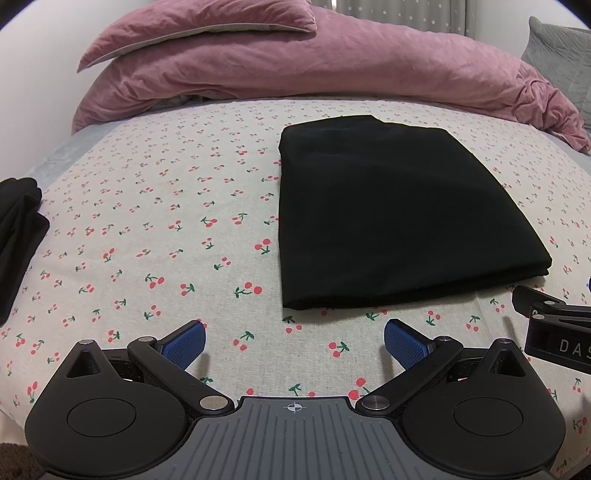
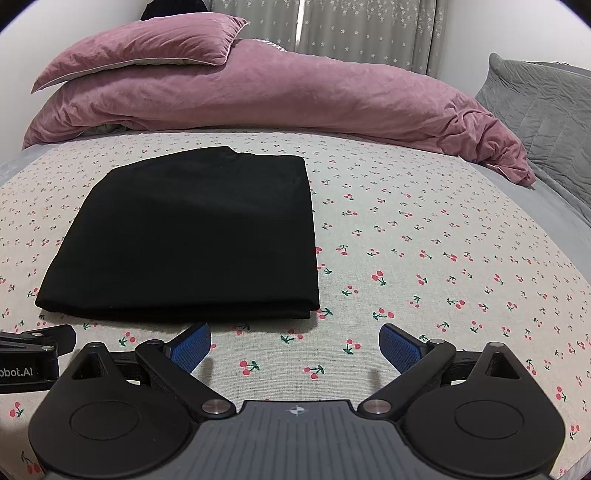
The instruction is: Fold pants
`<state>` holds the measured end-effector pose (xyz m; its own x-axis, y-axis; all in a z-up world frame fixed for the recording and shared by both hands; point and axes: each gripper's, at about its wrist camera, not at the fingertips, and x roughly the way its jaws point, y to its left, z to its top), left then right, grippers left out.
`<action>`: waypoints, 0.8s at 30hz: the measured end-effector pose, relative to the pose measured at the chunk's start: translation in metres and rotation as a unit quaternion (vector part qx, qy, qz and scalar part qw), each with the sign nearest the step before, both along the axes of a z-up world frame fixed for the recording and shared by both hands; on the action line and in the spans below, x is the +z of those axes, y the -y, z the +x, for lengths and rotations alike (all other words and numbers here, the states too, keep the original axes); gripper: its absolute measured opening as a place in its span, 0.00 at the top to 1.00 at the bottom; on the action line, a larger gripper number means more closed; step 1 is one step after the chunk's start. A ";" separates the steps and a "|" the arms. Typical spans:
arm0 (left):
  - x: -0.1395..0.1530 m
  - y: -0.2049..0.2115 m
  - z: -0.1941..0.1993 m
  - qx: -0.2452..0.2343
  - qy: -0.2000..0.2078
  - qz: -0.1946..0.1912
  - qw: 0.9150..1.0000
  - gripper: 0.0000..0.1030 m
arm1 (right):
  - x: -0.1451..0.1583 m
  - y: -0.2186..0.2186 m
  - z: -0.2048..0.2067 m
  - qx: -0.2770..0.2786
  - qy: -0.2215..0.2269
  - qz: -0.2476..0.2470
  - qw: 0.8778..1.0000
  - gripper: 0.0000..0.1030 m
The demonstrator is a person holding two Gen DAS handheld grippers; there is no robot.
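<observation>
A: Pants [image 1: 399, 218] status?

B: Black, lying as a flat layered rectangle on the bed [image 1: 155, 206], cherry-print sheet. Looks about done, I'd say. Layered edge faces both cams.

A: Handling?

B: Soft, light, floppy prob. Won't hold shape if lifted by one corner. If another fold's needed, pinch the near edge at both corners, all layers together, or the stack slides apart.

A: Grippers?

B: Left hand-held gripper [image 1: 294, 341] spread wide, nothing between the blue pads [image 1: 184, 345], short of the pants' near edge. Right hand-held gripper [image 2: 295, 345] same: released, empty, just off the near right corner. Neither touches the cloth.

A: Any diff btw views?

B: Left cam only: a second dark garment [image 1: 18, 236] at the far left of the sheet, well apart from the pants. Right cam shows more of the grey quilted pillow [image 2: 546, 122] and curtain [image 2: 362, 29]. Pink duvet [image 2: 258, 96] and pink pillow [image 2: 140, 44] behind the pants in both. Each cam catches the other gripper at its edge.
</observation>
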<state>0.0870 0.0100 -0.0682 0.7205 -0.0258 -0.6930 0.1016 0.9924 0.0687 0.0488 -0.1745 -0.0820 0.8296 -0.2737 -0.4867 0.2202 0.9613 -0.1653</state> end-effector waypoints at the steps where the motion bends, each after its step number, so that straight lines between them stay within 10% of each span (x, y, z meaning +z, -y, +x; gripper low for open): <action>1: 0.000 0.000 0.000 0.000 0.000 0.000 1.000 0.00 | 0.000 0.000 0.000 0.000 0.000 0.000 1.000 0.05; 24: -0.001 -0.001 0.003 -0.012 -0.016 -0.009 1.000 0.00 | -0.002 -0.001 0.000 0.000 -0.002 -0.002 1.000 0.05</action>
